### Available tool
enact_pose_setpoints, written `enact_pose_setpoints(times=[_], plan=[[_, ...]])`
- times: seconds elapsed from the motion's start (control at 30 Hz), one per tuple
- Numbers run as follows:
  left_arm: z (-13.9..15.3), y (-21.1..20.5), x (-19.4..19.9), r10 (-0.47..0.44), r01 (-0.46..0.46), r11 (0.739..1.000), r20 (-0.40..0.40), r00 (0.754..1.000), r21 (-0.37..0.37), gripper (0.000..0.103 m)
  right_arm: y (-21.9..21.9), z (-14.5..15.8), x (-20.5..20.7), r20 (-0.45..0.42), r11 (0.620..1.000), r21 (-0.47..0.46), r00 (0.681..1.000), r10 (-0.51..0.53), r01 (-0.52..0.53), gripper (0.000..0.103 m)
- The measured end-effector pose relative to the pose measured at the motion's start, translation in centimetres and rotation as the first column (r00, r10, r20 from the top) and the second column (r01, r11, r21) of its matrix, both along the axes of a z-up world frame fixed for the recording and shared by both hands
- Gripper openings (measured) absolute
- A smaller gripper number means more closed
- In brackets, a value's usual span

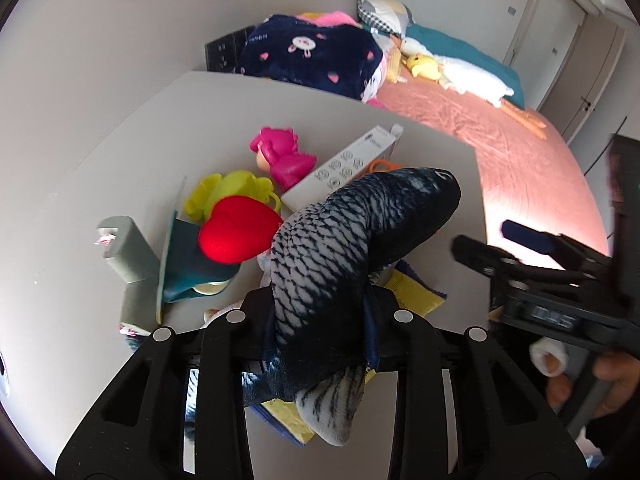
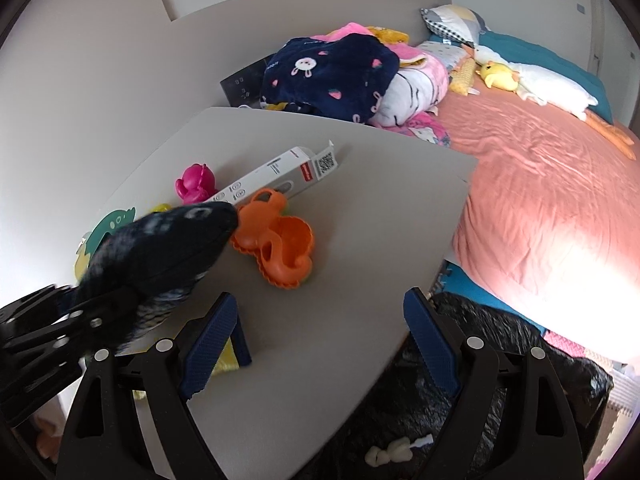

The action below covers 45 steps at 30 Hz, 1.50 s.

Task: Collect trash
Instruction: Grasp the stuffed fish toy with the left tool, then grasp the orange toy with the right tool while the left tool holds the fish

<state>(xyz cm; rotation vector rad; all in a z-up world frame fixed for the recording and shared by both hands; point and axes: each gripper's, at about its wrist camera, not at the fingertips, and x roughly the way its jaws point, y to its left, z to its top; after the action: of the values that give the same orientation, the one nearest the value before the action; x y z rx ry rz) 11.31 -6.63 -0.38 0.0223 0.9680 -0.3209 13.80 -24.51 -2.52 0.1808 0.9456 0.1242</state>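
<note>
One fish plush between left fingers, head pointing forward-right.

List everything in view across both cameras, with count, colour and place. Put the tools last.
Plush fish: one, dark blue and white, held above the table.
Table: one, grey, beside the bed.
Carton: one, white, flap open, lying on the table.
Orange mould: one, on the table beside the carton.
Pink toy: one, on the table's far side.
Yellow-green mould: one, behind the red heart.
Red heart: one, table's left side.
Yellow cloth: one, under the fish.
Bed: one, pink sheet.
Navy blanket: one, piled at the bedhead.
Black bag: one, on the floor below the table edge.
Left tool: shut on the fish.
Right tool: open, holds nothing.
</note>
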Motion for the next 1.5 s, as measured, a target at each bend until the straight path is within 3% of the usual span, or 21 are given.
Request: enact_pose_setpoints(times=[0.53,0.7,0.77,0.83,1.13,1.27,1.5], plan=[[3.6,2.4,-1.4,0.058,-0.057,0.993,0.003,0.998,-0.102,0.032,3.5,-1.6,5.3,-0.016,0.992,-0.093,0.996,0.087,-0.088,0.084],[4.1,3.1,-1.9,0.073,-0.071,0.989,0.006,0.997,-0.129,0.032,4.3,-2.3,6.1,-0.033,0.983,-0.147,0.993,0.110,-0.114,0.068],[4.3,3.4,-2.1,0.074,-0.073,0.988,0.009,0.997,-0.139,0.032,4.5,-2.4,6.1,-0.033,0.979,-0.163,0.993,0.116,-0.120,0.049],[4.8,3.6,-2.5,0.077,-0.073,0.986,0.018,0.997,-0.148,0.032,4.5,-2.3,6.0,-0.028,0.979,-0.154,0.991,0.130,-0.133,0.042],[6.4,4.7,-4.0,0.087,-0.078,0.981,0.045,0.995,-0.180,0.033,4.2,-0.6,4.8,-0.005,0.987,-0.093,0.992,0.130,-0.130,0.041],[8.3,6.0,-5.5,0.097,-0.065,0.959,0.103,0.990,-0.276,0.033,4.1,0.6,4.0,0.018,0.988,-0.086,0.992,0.128,-0.126,0.041],[9.9,6.6,-6.5,0.125,-0.084,0.963,0.145,0.982,-0.257,0.033,3.9,2.0,2.7,0.049,0.989,-0.089,0.992,0.120,-0.115,0.041]])
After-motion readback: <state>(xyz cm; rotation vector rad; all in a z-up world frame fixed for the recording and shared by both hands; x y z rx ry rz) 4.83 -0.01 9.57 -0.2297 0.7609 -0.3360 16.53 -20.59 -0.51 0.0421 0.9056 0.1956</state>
